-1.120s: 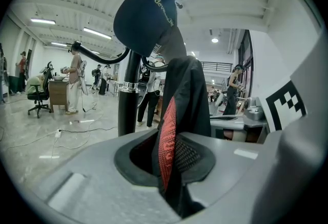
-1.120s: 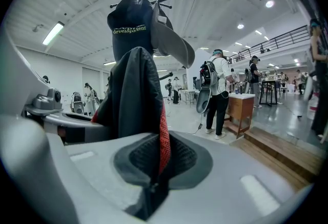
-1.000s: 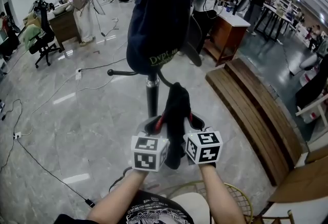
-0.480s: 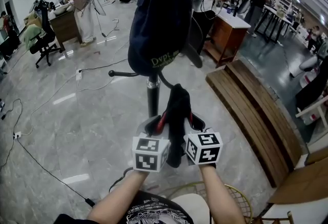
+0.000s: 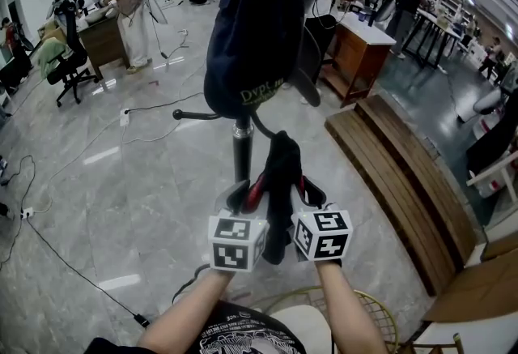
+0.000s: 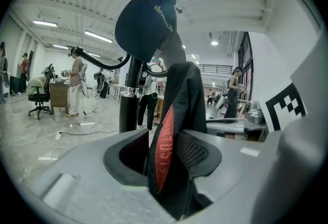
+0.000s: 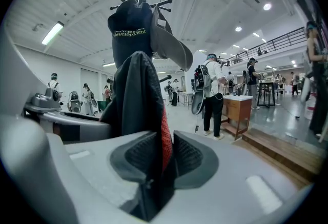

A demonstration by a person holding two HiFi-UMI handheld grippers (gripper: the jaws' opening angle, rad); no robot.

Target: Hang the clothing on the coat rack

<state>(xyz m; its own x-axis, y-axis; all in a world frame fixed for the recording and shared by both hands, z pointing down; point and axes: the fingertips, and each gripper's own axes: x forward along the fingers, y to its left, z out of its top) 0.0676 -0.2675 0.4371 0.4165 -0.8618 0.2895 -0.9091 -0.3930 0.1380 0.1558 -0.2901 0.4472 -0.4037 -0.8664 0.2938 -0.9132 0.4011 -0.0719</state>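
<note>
A black garment (image 5: 279, 174) with red lining stands upright between my two grippers, just in front of the coat rack's black pole (image 5: 241, 151). A navy cap (image 5: 251, 28) with green lettering hangs on the rack above. My left gripper (image 5: 244, 197) has just been opening: in the left gripper view the garment (image 6: 177, 115) lies between the jaws of this gripper (image 6: 164, 152), leaning on the right pad with a gap at the left pad. My right gripper (image 5: 310, 197) is shut on the garment (image 7: 136, 95), the pads of this gripper (image 7: 160, 157) pressing its fold.
A long wooden bench (image 5: 405, 174) and a wooden desk (image 5: 356, 57) lie to the right. A person (image 5: 129, 8) stands far left near an office chair (image 5: 65, 61). Cables (image 5: 65, 263) cross the grey floor. A gold wire chair (image 5: 324, 304) is below my arms.
The left gripper's jaws have spread apart and let go of the garment. Both hands and the garment stay where they were.
</note>
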